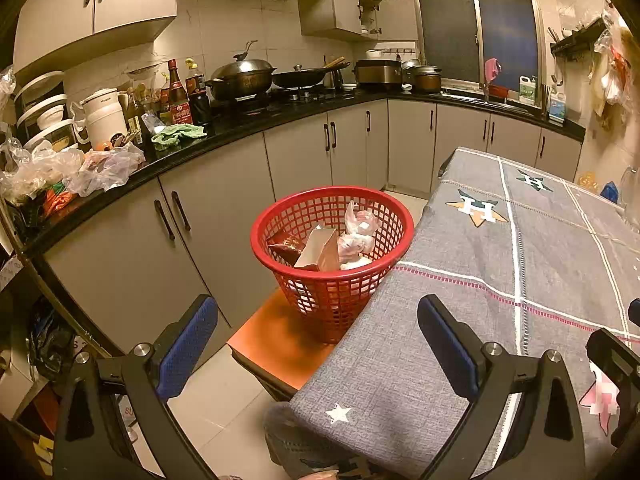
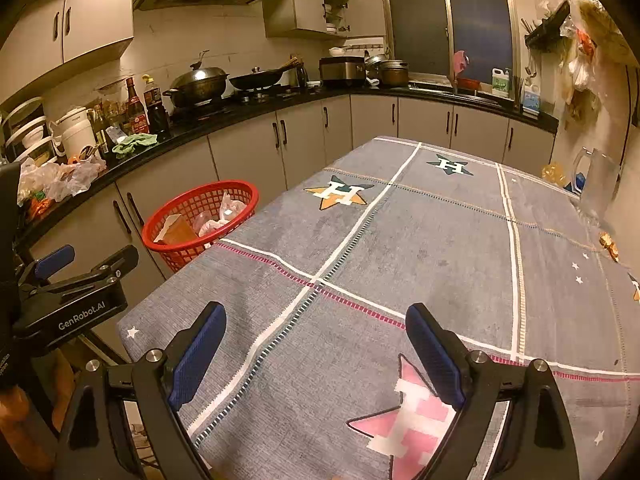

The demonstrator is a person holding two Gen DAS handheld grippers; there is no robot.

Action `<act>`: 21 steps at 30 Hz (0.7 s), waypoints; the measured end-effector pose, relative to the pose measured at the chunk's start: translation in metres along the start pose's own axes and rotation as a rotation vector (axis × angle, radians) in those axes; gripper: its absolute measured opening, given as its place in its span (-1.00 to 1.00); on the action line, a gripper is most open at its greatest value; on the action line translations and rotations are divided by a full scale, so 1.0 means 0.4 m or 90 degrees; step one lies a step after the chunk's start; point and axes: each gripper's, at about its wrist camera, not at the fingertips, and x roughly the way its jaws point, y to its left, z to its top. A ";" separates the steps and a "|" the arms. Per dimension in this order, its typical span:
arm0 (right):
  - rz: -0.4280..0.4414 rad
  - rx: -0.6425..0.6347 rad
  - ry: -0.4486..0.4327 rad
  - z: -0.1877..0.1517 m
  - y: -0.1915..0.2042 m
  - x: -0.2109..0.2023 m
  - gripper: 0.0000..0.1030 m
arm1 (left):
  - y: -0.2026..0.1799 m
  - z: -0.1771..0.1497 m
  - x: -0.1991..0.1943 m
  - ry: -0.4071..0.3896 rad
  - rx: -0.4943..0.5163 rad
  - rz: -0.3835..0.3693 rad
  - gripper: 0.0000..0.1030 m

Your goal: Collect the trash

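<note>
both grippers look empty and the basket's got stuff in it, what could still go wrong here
1. The red basket stands on an orange stool close to the table edge; a bump from the left gripper could tip it, spilling the cardboard box and plastic wrappers.
2. A small golden item lies at the far right of the tablecloth; the open right gripper could miss it.

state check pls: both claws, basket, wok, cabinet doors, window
left claw: open, holding nothing
right claw: open, holding nothing, over the tablecloth
red basket: upright on an orange stool, trash inside
box: in the basket, tilted, open
wok: lid on
lower cabinet doors: shut
window: shut, dark outside
</note>
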 end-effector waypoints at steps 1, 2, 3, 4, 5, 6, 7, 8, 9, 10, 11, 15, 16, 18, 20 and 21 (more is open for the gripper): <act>-0.001 0.000 0.000 -0.001 0.001 0.000 0.82 | -0.001 0.000 -0.001 0.000 0.000 0.001 0.94; -0.001 -0.001 -0.001 -0.001 0.001 -0.001 0.82 | 0.000 0.000 -0.001 0.000 0.000 0.001 0.94; -0.001 -0.001 -0.001 -0.001 0.001 -0.001 0.82 | 0.000 0.000 -0.001 0.000 0.000 0.000 0.94; -0.001 -0.001 0.000 -0.001 0.001 0.000 0.82 | -0.001 0.000 0.000 0.001 -0.001 -0.001 0.94; -0.001 0.000 0.000 -0.001 0.001 0.000 0.82 | -0.002 0.000 0.001 0.002 -0.001 -0.002 0.94; -0.001 0.001 0.000 -0.001 0.001 0.000 0.82 | -0.003 0.000 0.002 0.003 -0.001 -0.002 0.94; -0.001 0.001 0.000 -0.001 0.001 0.000 0.82 | -0.003 -0.001 0.003 0.004 -0.001 -0.001 0.94; 0.000 0.001 0.000 -0.001 0.001 0.000 0.82 | -0.003 -0.001 0.003 0.003 -0.001 0.000 0.94; -0.001 0.001 0.000 -0.001 0.001 0.000 0.82 | -0.003 -0.001 0.004 0.003 -0.001 0.001 0.94; -0.002 0.000 0.000 -0.001 0.002 0.000 0.82 | -0.002 -0.001 0.005 0.003 -0.001 0.002 0.94; -0.001 0.000 0.000 -0.001 0.001 0.000 0.82 | -0.001 -0.001 0.006 0.004 -0.002 0.001 0.94; -0.002 0.000 0.001 -0.001 0.001 0.000 0.82 | -0.001 -0.001 0.009 0.005 -0.003 0.002 0.94; -0.001 0.001 0.000 -0.001 0.000 0.000 0.82 | -0.001 -0.001 0.009 0.005 -0.003 0.003 0.94; -0.001 0.001 0.001 -0.001 0.000 0.001 0.82 | 0.001 -0.001 0.010 0.006 -0.004 0.002 0.94; -0.002 0.002 0.001 -0.002 0.000 0.001 0.82 | 0.001 -0.003 0.009 0.007 -0.006 0.003 0.94; -0.001 0.003 0.002 -0.002 -0.001 0.003 0.82 | 0.001 -0.004 0.010 0.007 -0.006 0.004 0.94</act>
